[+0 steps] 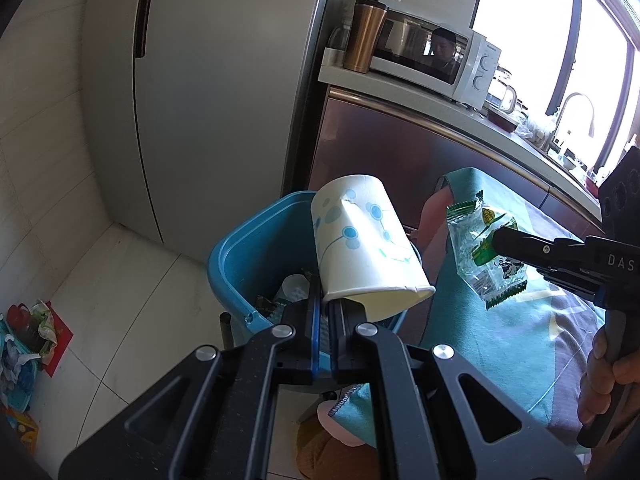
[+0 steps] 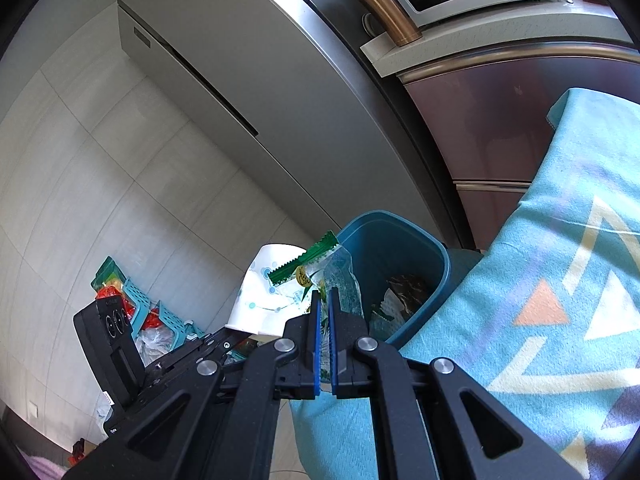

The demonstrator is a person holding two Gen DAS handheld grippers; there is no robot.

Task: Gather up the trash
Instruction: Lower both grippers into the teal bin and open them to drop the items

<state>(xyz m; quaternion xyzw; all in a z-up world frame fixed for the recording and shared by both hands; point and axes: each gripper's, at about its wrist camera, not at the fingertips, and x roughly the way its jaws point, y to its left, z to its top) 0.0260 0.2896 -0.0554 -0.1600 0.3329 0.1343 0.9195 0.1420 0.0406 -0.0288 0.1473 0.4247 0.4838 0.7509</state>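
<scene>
I have a paper cup (image 1: pixel 366 248), white with blue dots and dented, pinched by its rim in my left gripper (image 1: pixel 325 312), mouth down and tilted, right over the near edge of the blue bin (image 1: pixel 240 252). At three o'clock from the cup in the left wrist view, my right gripper (image 1: pixel 498 240) is clamped on a green-edged snack wrapper (image 1: pixel 482 248), which hangs over the teal blanket (image 1: pixel 500 320) just beside the bin, not yet above its opening. Inside the bin I can already see some scraps, so I judge part of the collecting is done. Both held pieces remain to be dropped in. On the floor at nine o'clock lies a heap of bags and baskets (image 1: pixel 24 340); I cannot tell whether that counts as trash. Behind stand the fridge (image 1: pixel 200 100) and microwave (image 1: pixel 432 60).
</scene>
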